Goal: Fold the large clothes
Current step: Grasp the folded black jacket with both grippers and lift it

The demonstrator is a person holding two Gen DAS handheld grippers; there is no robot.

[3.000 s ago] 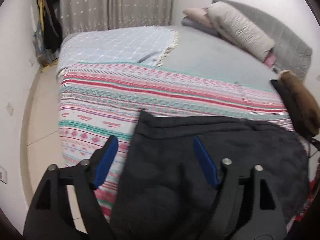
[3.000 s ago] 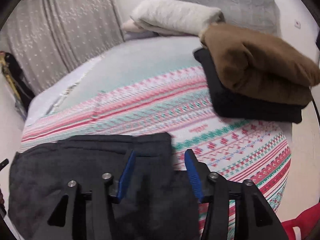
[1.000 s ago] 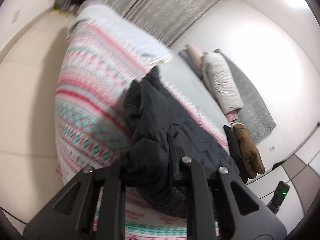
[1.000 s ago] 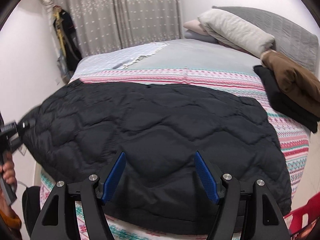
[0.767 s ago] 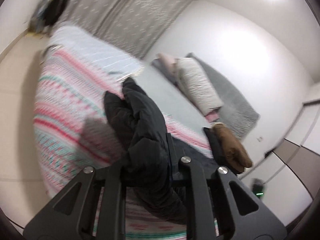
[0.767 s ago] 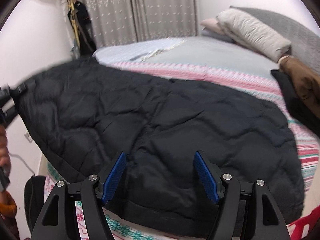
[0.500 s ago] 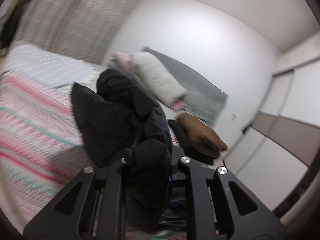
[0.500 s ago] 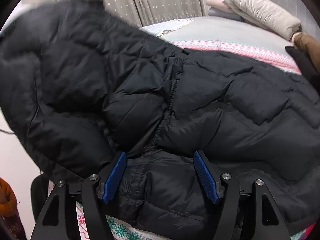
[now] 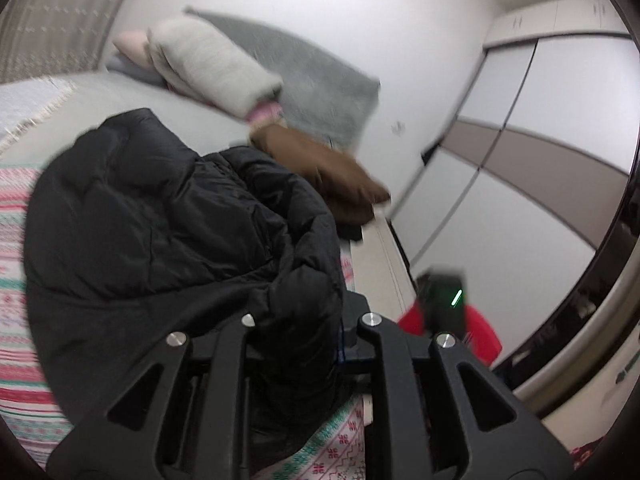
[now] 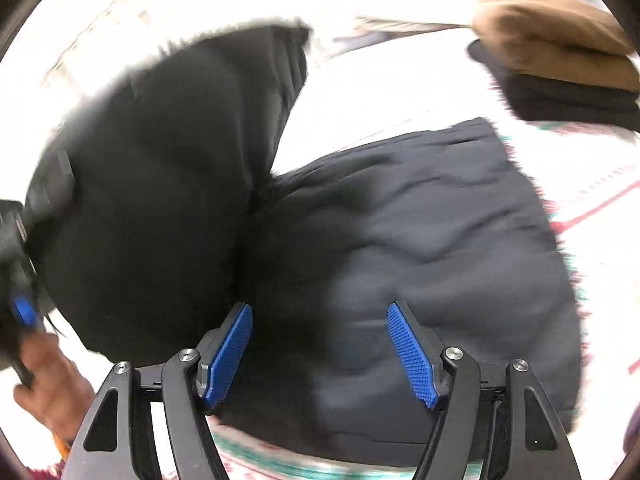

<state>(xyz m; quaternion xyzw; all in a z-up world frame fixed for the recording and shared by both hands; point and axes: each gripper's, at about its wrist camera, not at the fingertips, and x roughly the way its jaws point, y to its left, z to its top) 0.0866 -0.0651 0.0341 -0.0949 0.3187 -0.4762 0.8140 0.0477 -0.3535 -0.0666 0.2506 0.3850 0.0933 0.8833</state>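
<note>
Black quilted jacket [image 10: 420, 240] lies partly on the bed [image 9: 16, 320] near its front edge; one side is lifted, pinched in the left gripper [image 9: 304, 320]. Right gripper [image 10: 320, 344] hovers spread above it, holding nothing. Judged puffy, light, slippery: grip at hems. Folded clothes [image 10: 560, 52] occupy the far right corner.

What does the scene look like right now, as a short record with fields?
garment: black puffer jacket, partly lying on the patterned bedspread
left gripper: shut on a bunched edge of the jacket, lifted
right gripper: open above the jacket, nothing between its pads
done pile: brown folded garment on a black folded garment
fold: not finished
</note>
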